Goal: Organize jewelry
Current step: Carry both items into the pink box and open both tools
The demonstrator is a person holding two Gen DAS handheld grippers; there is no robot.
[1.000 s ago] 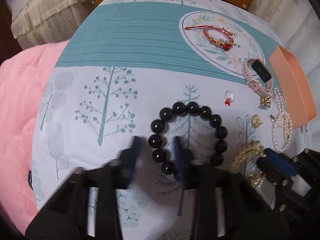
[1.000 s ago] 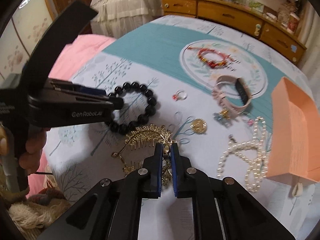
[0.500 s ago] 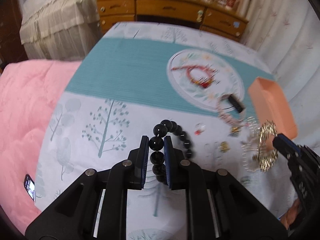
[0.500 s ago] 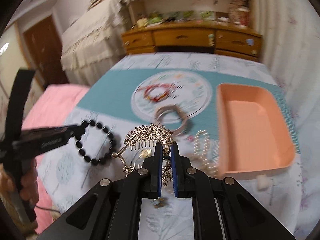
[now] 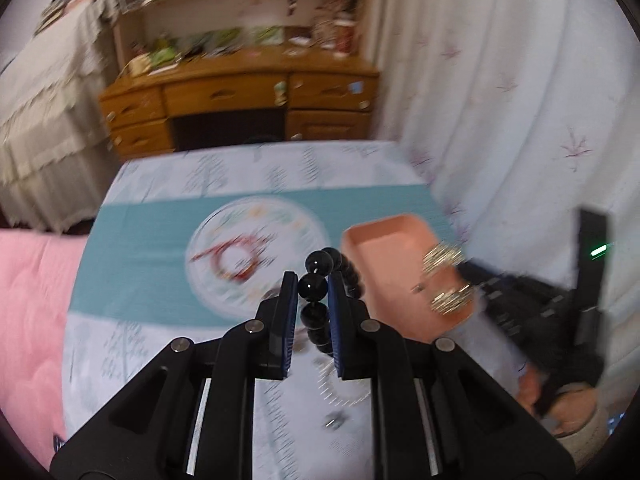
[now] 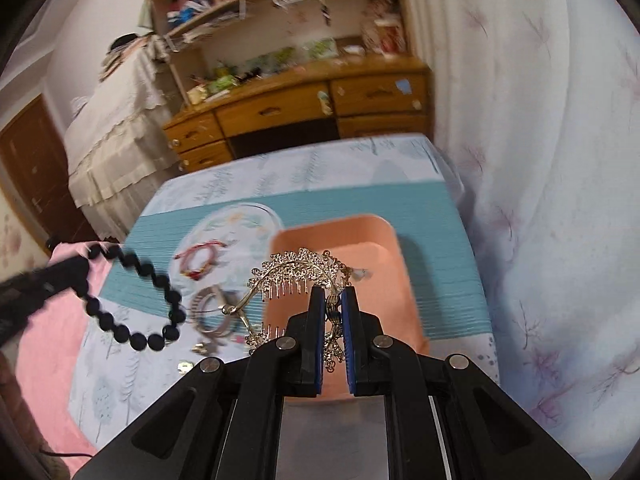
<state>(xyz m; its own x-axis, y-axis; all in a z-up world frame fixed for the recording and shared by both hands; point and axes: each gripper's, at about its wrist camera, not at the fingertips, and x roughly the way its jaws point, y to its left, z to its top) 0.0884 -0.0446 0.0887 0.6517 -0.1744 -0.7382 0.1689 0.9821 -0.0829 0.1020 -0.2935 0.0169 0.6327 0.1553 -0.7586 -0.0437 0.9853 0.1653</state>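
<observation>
The left gripper (image 5: 313, 300) pinches the black bead bracelet (image 5: 316, 286) aloft, left of the peach tray (image 6: 384, 236); the right gripper (image 6: 331, 312) clamps the gold hair comb (image 6: 298, 270) over it. Lower both inside the rim before releasing. The tray looks empty

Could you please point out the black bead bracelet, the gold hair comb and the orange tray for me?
Bracelet (image 5: 313, 286): left wrist view, bead between the pads.
Comb (image 6: 298, 266): right wrist view, ornate top arch.
Tray (image 6: 390, 280): right wrist view, bare inner floor.
</observation>
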